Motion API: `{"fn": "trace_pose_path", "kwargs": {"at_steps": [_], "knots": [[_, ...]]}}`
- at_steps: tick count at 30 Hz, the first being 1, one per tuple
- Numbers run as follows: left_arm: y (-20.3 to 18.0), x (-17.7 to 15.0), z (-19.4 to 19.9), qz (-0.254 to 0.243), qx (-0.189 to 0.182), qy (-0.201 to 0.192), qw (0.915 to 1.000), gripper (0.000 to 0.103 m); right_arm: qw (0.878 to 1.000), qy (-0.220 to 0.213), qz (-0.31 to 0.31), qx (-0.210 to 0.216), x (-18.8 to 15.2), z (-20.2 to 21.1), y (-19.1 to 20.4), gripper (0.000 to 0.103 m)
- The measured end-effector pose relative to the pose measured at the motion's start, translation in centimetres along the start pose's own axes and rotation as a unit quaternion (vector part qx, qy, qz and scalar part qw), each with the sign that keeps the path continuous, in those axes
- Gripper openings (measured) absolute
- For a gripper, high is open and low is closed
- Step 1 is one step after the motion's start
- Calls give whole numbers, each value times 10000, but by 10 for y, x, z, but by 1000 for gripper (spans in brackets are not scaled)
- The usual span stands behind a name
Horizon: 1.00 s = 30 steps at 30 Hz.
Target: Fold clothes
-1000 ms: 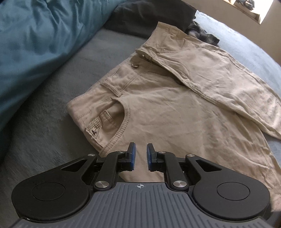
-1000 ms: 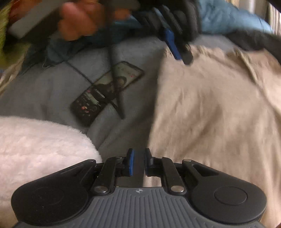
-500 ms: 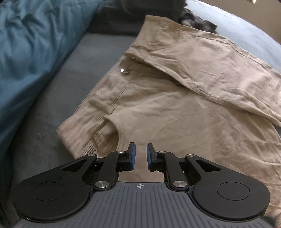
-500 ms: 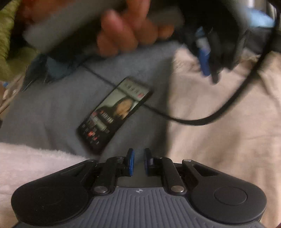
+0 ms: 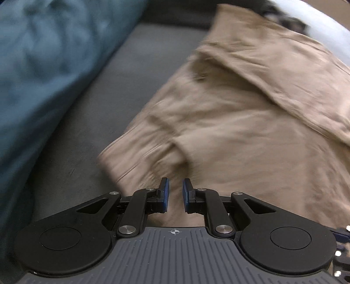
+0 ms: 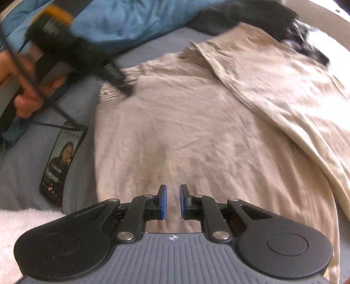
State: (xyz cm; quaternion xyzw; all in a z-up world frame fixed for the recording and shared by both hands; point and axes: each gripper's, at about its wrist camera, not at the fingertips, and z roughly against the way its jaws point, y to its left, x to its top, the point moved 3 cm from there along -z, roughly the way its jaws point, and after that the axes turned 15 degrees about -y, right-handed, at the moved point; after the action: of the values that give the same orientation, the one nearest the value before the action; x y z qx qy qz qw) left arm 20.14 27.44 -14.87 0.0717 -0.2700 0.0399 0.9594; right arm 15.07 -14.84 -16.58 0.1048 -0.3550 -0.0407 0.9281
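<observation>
Beige trousers [image 5: 229, 131] lie spread on the grey bed sheet [image 5: 83, 131], one leg folded across the other. My left gripper [image 5: 175, 187] hovers just above the waistband corner by the pocket, jaws nearly together with nothing between them. In the right wrist view the trousers [image 6: 196, 131] fill the middle, and my right gripper [image 6: 173, 193] hangs over the seat fabric, jaws also narrowly shut and empty. The left gripper [image 6: 122, 85] shows there too, blurred, held by a hand [image 6: 24, 96] and pointing down at the waistband corner.
A phone [image 6: 61, 161] with a lit screen lies on the sheet left of the trousers, a black cable [image 6: 50, 104] running over it. White fluffy fabric [image 6: 21, 229] sits at the near left. A blue duvet [image 5: 43, 65] and dark clothes [image 6: 251, 15] lie beyond.
The left gripper has dropped closer to the waistband corner. The right gripper has swung right, from over the phone and trouser edge to over the trousers. Neither pair of jaws has visibly changed.
</observation>
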Motion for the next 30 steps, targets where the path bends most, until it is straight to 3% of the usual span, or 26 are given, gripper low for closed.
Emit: {"fn": "trace_pose_path", "kwargs": {"at_steps": [5, 11, 18, 24, 30], "knots": [[20, -1, 7, 599, 568, 76, 9966, 13, 9995, 30, -252, -165, 2, 11, -28, 13], [24, 4, 23, 605, 1027, -58, 9929, 13, 9973, -60, -576, -445, 8, 17, -63, 14], [10, 5, 39, 431, 1086, -137, 9931, 13, 9947, 331, -606, -763, -3, -3, -78, 15], [-10, -1, 48, 486, 1028, -136, 9934, 13, 9930, 292, -601, -976, -9, -10, -74, 16], [-25, -1, 56, 607, 1059, -198, 9923, 13, 9923, 396, -718, -929, -7, -14, -81, 16]]}}
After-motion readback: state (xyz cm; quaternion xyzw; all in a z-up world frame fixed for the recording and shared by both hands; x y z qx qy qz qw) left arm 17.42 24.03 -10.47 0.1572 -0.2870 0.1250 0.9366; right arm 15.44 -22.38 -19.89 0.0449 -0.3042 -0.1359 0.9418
